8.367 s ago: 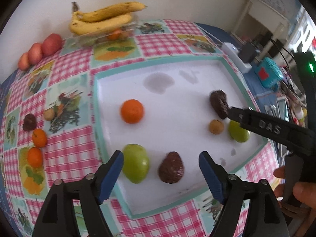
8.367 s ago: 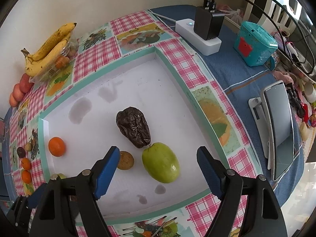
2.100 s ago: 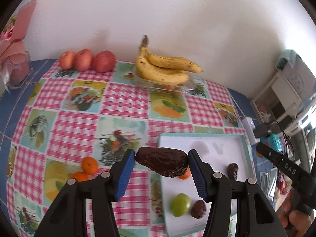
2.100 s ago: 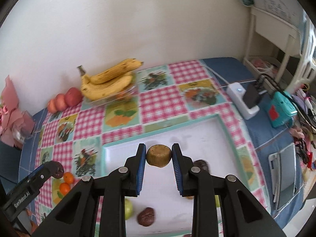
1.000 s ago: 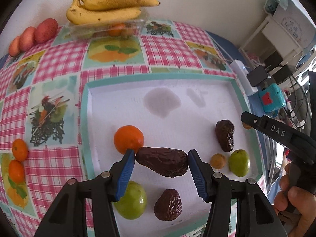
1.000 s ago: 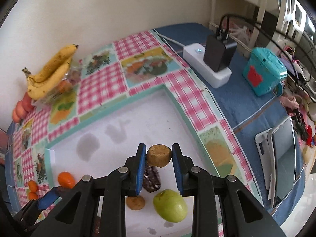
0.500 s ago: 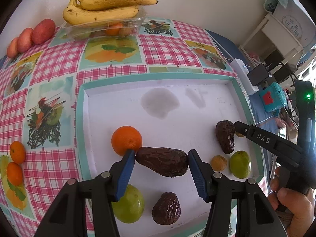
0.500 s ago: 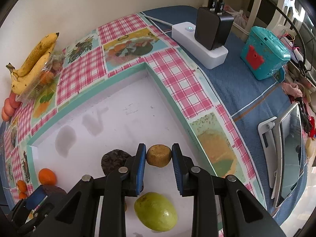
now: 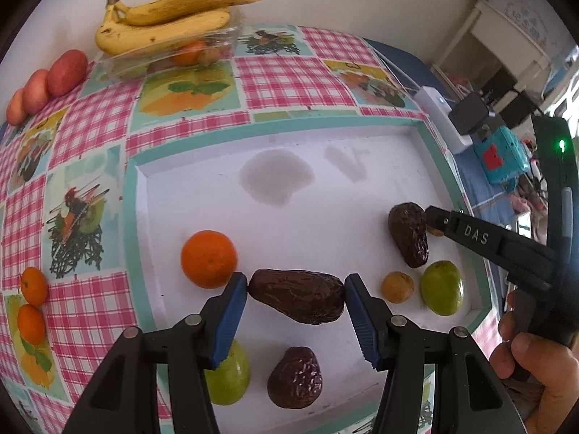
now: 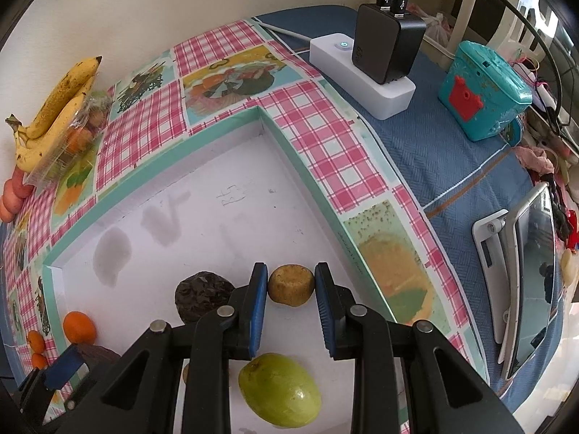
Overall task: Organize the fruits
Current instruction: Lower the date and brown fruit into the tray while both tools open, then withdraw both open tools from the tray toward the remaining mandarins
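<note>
Checked pink cloth covers the tabletop [image 9: 289, 86], where a white tray [image 9: 325, 188] fills mid-frame. Low in the left wrist view, the left tongs [image 9: 296, 298] clamp a dark wrinkled fruit [image 9: 296, 300] lengthwise above the tray. At lower centre of the right wrist view, the right tongs [image 10: 291, 285], nearly closed, pinch a small tan fruit [image 10: 291, 285] beside another dark fruit [image 10: 202, 294] and above a green fruit [image 10: 278, 394]. Released from a height, the round tan fruit would likely roll into its neighbours, scattering the groups.
</note>
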`<state>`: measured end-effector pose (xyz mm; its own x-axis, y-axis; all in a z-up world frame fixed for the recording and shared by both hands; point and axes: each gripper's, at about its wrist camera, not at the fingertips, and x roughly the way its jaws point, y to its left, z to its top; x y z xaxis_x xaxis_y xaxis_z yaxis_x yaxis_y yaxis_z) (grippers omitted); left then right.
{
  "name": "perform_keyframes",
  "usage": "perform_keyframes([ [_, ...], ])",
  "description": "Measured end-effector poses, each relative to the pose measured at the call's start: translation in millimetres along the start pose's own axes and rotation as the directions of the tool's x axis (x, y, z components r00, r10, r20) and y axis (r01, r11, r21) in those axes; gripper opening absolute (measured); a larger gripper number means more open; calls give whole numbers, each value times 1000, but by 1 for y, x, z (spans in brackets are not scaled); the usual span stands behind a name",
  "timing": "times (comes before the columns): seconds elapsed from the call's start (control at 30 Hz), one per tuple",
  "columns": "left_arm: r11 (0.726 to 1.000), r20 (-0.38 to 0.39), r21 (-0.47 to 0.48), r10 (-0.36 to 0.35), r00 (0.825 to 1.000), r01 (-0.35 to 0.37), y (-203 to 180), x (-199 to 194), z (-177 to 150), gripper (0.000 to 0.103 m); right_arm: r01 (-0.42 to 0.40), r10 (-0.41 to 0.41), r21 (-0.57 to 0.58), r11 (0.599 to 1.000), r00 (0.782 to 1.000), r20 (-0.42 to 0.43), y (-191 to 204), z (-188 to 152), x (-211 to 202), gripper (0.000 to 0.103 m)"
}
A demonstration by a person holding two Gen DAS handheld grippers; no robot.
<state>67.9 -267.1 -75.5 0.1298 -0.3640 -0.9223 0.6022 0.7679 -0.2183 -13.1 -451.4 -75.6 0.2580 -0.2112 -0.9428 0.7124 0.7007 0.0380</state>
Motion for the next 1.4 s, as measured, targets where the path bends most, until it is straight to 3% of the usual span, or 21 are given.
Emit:
perform_keyframes([
  [0.53,999,-24,26,25,999,-24,-10,13,-4,62,0,0,-10,1000,1000,0,1,2,0,28],
  [0.63,1000,-30,20,15,999,-14,-10,14,-4,65,-5,5,-14,1000,1000,5,2,3,-1,39],
  [0.8,1000,-9,25,10,1000,-10,-11,3,-2,73,2,-1,-30,1000,1000,18,3,7,-11,42],
  [0.87,1000,5,26,7,1000,-7,-12,-3,-1,76,6,-5,-34,999,999,48,4,9,-22,58],
  [1.07,1000,45,-9,17,999,-17,-1,-23,6,84,-2,7,-45,999,992,130,5,15,-58,75],
  [1.23,995,88,-88,65,994,-57,28,-40,8,101,-18,27,-50,999,985,172,6,16,-79,76],
  [1.4,979,141,-195,96,985,-68,67,-60,5,103,-25,38,-67,997,981,192,11,15,-91,81],
])
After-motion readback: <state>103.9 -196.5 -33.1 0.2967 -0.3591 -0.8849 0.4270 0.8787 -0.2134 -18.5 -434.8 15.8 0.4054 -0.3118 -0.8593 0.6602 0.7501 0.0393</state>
